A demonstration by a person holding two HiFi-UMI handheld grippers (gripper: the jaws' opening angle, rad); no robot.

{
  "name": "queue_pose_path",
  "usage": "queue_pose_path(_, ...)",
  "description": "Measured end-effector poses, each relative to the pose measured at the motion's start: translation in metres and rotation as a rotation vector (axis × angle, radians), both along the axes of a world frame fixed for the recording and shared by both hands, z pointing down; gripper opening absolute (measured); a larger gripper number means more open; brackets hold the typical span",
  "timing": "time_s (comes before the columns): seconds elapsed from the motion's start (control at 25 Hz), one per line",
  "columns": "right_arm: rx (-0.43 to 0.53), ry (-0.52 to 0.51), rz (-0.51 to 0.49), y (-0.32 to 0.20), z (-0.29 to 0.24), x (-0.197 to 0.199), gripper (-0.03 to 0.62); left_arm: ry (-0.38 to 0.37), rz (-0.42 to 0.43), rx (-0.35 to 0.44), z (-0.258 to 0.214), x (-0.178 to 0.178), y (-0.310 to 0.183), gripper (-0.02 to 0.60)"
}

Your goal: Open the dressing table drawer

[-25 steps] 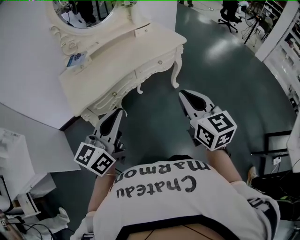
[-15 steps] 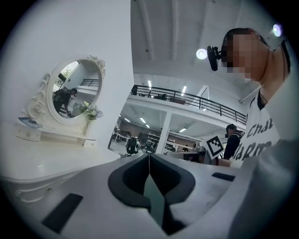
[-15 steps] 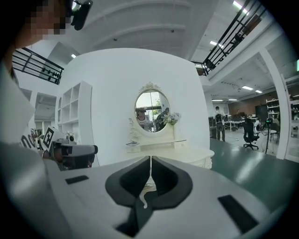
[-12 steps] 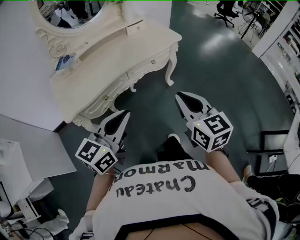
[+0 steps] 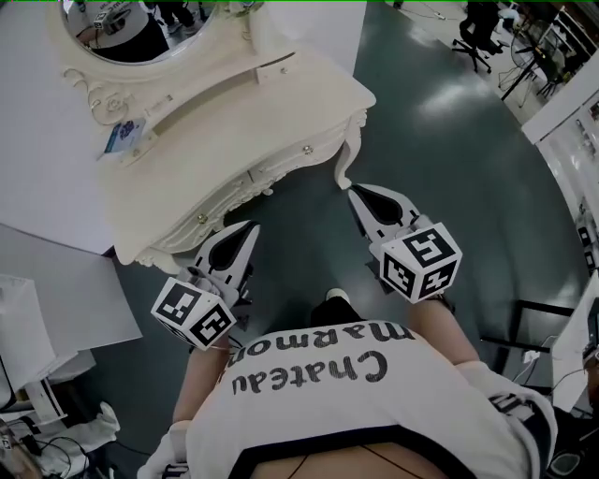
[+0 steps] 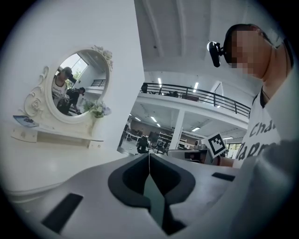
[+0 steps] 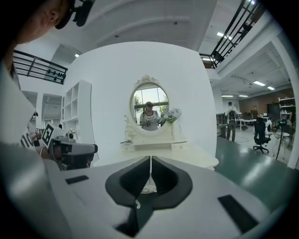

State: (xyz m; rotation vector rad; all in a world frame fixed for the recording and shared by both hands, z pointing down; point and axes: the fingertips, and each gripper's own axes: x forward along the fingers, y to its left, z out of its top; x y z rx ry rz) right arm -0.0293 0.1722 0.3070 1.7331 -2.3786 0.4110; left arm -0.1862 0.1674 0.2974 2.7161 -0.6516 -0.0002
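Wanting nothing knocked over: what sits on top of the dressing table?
An oval mirror, a low shelf below it, and a small blue card on the shelf's left end. The drawers are shut, so their insides are hidden.

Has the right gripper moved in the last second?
Yes. Against the dressing table, the right gripper has come closer: the gap between its tip and the drawer knob nearest it has shrunk. It does not touch the table yet.

Shirt [image 5: 318, 374] print, upside down: "Chateau Marmon".
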Motion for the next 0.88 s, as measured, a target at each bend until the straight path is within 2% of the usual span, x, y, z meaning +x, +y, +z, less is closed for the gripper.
queue_pose_path(0.36, -0.015, 0.008, -0.093, -0.062, 0.007, 0.055, 0.026, 0.023, -0.139, -0.026, 0.008, 0.044, -0.049, 0.025)
queue_pose_path(0.48, -0.006, 0.015, -0.118, -0.074, 0.007, 0.072, 0.026, 0.034, -0.176, -0.013, 0.006, 0.057, -0.061, 0.023)
queue_pose_path(0.88, 0.045, 0.018, -0.158, -0.091, 0.003, 0.114, 0.026, 0.033, -0.210, 0.050, -0.004, 0.096, -0.070, 0.025)
